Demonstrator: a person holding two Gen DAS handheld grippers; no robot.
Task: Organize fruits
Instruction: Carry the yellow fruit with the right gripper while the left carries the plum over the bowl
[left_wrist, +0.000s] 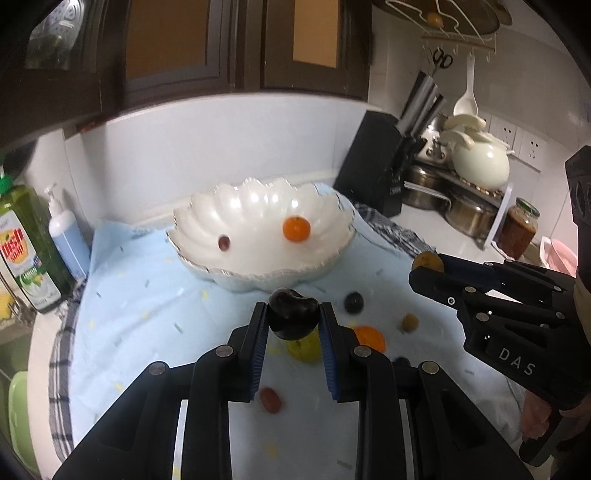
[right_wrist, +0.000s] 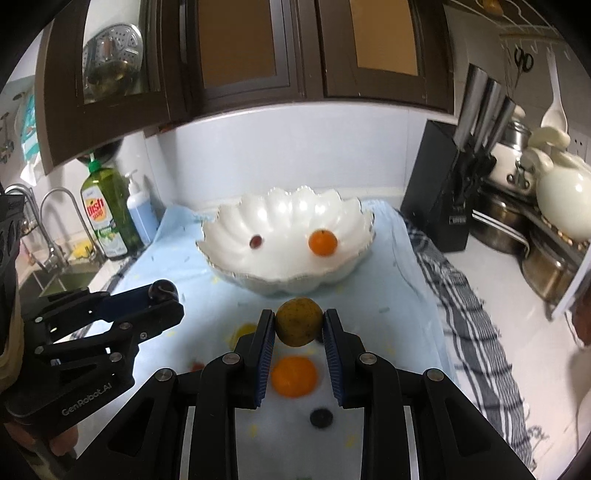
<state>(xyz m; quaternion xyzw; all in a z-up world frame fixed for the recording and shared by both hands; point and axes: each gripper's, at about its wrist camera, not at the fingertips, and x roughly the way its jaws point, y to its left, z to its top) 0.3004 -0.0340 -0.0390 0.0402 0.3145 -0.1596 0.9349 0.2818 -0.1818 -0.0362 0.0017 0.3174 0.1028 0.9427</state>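
My left gripper (left_wrist: 293, 314) is shut on a dark purple plum (left_wrist: 292, 313), lifted above the light blue cloth (left_wrist: 129, 302). My right gripper (right_wrist: 298, 322) is shut on a brownish-yellow round fruit (right_wrist: 299, 321), also in the air. Each gripper shows in the other's view: the right gripper (left_wrist: 428, 264) at the right, the left gripper (right_wrist: 162, 291) at the left. Ahead stands a white scalloped bowl (left_wrist: 199, 221) holding an orange (left_wrist: 296, 229) and a red grape (left_wrist: 224, 242). Loose on the cloth lie an orange (right_wrist: 293, 376), a yellow fruit (left_wrist: 304, 349), a dark grape (left_wrist: 354, 302), a red grape (left_wrist: 270, 399) and an olive-green grape (left_wrist: 409, 322).
A green dish soap bottle (left_wrist: 26, 251) and a pump bottle (left_wrist: 66, 236) stand left of the cloth, by the sink (right_wrist: 55, 277). A black knife block (right_wrist: 450, 192), steel pots (right_wrist: 546, 266), a white teapot (right_wrist: 565, 199) and a jar (left_wrist: 517, 229) crowd the right counter. Dark cabinets hang overhead.
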